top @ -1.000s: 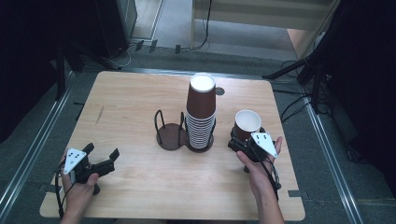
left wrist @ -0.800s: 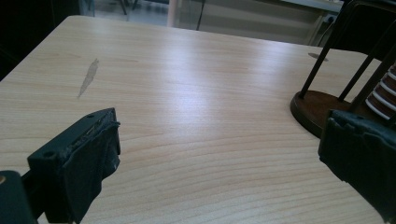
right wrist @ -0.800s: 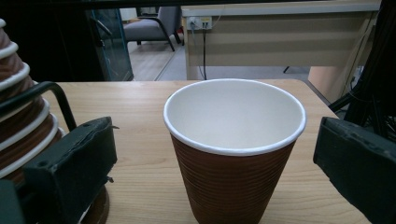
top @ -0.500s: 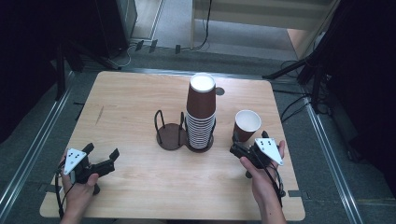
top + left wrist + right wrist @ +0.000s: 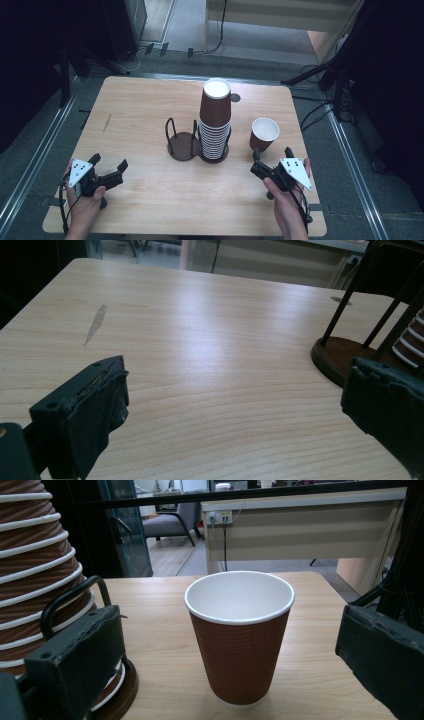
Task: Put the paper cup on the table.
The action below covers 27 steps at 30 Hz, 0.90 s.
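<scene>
One ribbed brown paper cup point(image 5: 264, 133) stands upright on the wood-grain table point(image 5: 140, 110), free between your right gripper point(image 5: 270, 161)'s spread jaws, the tall nested stack point(image 5: 215, 120) near its left; your left gripper point(image 5: 109, 169) gapes empty over bare tabletop near your edge.

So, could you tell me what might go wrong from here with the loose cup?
1. The single cup stands alone, upright and empty, between the open jaws of the right gripper; a careless push forward could tip it.
2. The tall stack of cups in the holder stands just beside it, so a sideways swing might knock the stack.
3. Paper walls are soft; a hard squeeze could crush the cup.
</scene>
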Motion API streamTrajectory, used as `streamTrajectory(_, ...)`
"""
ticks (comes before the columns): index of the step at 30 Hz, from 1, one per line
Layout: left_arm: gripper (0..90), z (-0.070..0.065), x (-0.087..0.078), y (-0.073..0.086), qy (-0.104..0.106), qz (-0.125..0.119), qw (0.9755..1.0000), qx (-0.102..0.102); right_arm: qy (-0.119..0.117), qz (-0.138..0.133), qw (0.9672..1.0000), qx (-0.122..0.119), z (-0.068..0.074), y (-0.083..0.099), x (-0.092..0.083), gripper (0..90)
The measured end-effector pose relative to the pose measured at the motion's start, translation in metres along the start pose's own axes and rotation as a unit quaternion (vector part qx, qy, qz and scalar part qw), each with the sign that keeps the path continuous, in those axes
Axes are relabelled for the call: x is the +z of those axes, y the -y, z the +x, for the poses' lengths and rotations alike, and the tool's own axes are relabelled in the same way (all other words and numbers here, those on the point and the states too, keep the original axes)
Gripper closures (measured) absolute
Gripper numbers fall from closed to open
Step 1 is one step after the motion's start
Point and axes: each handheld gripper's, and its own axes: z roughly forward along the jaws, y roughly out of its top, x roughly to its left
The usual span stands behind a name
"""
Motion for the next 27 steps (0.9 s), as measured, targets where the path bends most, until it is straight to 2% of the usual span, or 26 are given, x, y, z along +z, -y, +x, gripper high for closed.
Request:
streamTrajectory(12, 0.0, 0.000, 0.000, 0.000, 0.000, 0.000, 1.0000, 0.000, 0.003, 0.005, 1.0000, -0.002, -0.012, 0.011, -0.018, 0.0)
streamTrajectory(17, 0.0, 0.000, 0.000, 0.000, 0.000, 0.000, 1.0000, 0.000, 0.008, 0.010, 0.9999, 0.004, -0.018, 0.016, -0.024, 0.0)
streamTrajectory(27, 0.0, 0.000, 0.000, 0.000, 0.001, 0.000, 1.0000, 0.001, 0.024, 0.013, 0.9995, -0.013, -0.034, 0.023, -0.036, 0.0)
